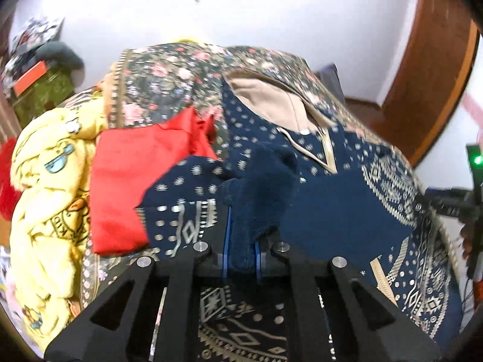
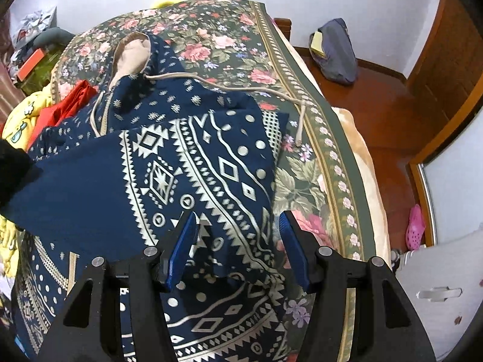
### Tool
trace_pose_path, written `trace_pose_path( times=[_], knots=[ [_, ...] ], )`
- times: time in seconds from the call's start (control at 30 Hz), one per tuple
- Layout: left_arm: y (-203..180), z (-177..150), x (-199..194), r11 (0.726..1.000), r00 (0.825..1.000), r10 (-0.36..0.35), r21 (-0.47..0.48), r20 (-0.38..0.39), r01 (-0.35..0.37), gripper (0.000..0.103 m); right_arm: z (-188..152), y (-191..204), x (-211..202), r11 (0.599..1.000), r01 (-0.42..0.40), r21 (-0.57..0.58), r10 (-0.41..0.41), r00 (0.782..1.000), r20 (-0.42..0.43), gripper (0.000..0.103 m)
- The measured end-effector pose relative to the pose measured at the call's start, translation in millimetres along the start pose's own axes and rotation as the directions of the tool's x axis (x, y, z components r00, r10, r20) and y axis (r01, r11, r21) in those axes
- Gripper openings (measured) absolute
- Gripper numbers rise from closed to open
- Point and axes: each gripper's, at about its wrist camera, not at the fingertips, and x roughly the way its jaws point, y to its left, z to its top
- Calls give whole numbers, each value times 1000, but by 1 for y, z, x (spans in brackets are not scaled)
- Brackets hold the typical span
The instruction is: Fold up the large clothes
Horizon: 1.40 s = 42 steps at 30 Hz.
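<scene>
Sleeve (image 1: 193, 187) is what the next move turns on: my left gripper (image 1: 241, 241) has its jaws drawn nearly together on a bunch of the navy garment (image 1: 332, 211), the dark cloth rising between the blue pads, and the sleeve hangs off toward the red cloth (image 1: 135, 181) from that pinch. The garment lies on the floral bedspread (image 2: 241, 36), its long axis running from the beige-lined neck (image 2: 135, 54) at the far end down toward me. My right gripper (image 2: 238, 241) hovers over the patterned fold (image 2: 196, 166) near the garment's edge on the bedspread's border side, jaws standing apart with cloth under them but nothing pressed (the pads look clear of the fabric, as far as I can judge). The left is the hand that has the cloth, so I judge the fold should travel from its side across the long axis toward the right gripper, which could pin that edge
</scene>
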Motion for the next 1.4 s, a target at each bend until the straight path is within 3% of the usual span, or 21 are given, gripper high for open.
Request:
trace_pose_path(
  times=[0.17, 0.3, 0.4, 0.5, 0.63, 0.77, 0.87, 1.13, 1.4],
  knots=[
    [19, -17, 1, 998, 1000, 18, -57, -24, -19, 11, -5, 10, 14, 1000, -15, -13, 15, 999, -39, 55],
    [36, -32, 19, 993, 995, 34, -108, -93, -44, 11, -13, 25, 12, 993, 60, -101, -62, 998, -17, 64],
    [42, -47, 34, 992, 985, 58, -103, -164, -76, 13, -17, 35, 13, 981, 108, -161, -110, 994, 1, 65],
    [43, -60, 43, 990, 970, 112, -60, -215, -127, 24, -18, 39, 14, 974, 130, -187, -132, 991, 6, 67],
    [48, -72, 39, 983, 959, 174, -17, -225, -182, 49, -17, 35, 14, 979, 119, -168, -121, 993, 0, 67],
    [49, -68, 25, 977, 954, 211, 30, -214, -209, 51, -15, 34, 12, 982, 100, -158, -104, 994, -18, 67],
    [46, -55, 10, 976, 959, 218, 57, -183, -212, 54, -11, 33, 4, 984, 92, -152, -95, 995, -9, 67],
    [16, 15, -22, 988, 991, 129, 87, -42, -125, 60, 21, 35, -34, 981, 104, -166, -85, 990, 116, 67],
    [-26, 86, -3, 991, 999, 33, 132, 29, -37, 63, 72, 58, -66, 975, 97, -201, -40, 962, 270, 68]
  ],
)
